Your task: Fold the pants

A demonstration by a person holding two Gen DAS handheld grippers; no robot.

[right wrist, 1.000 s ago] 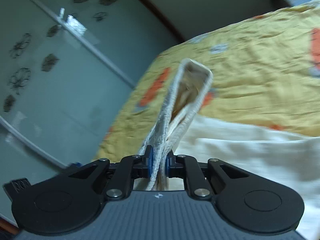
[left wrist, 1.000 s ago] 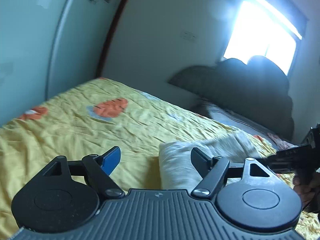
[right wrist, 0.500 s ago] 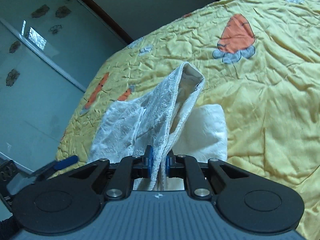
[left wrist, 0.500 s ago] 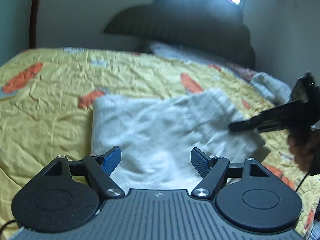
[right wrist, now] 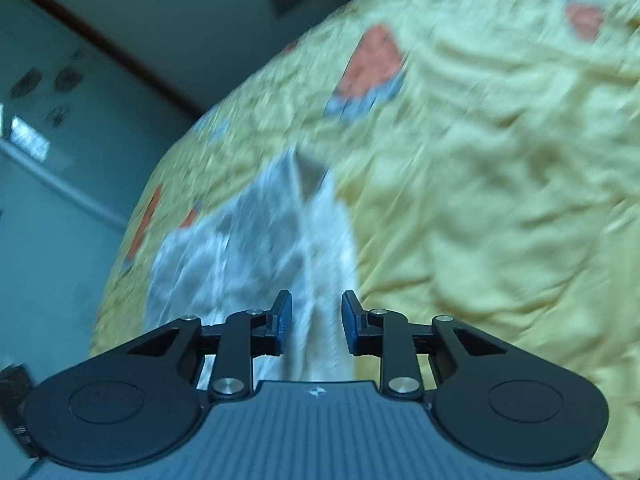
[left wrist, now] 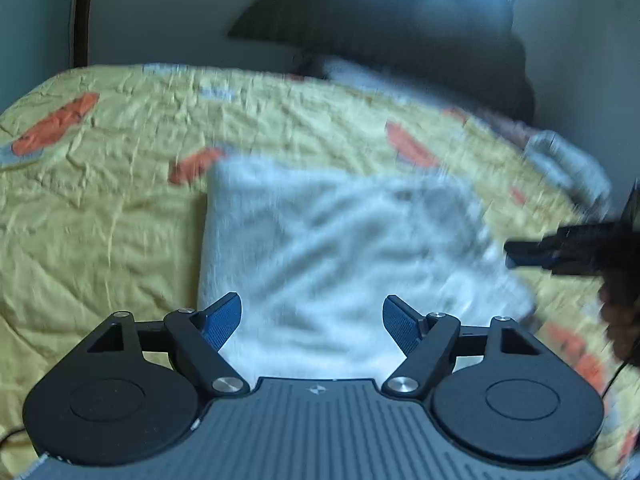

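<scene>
The white folded pants [left wrist: 320,240] lie on the yellow bedspread, seen blurred in the left wrist view. My left gripper [left wrist: 312,320] is open and empty, hovering over the near edge of the pants. In the right wrist view the pants [right wrist: 248,248] lie below and ahead of my right gripper [right wrist: 316,320], whose jaws stand apart with cloth between them but not pinched. The right gripper also shows in the left wrist view [left wrist: 532,254] at the pants' right edge.
The yellow bedspread [left wrist: 100,220] with orange carrot prints covers the bed. A dark headboard [left wrist: 400,28] and pillows [left wrist: 568,160] lie at the far end. A glass wardrobe door [right wrist: 48,160] stands beside the bed.
My right gripper has opened and let go of the pants' edge, which dropped flat onto the folded pile. The left gripper stayed open and moved slightly nearer the pants.
</scene>
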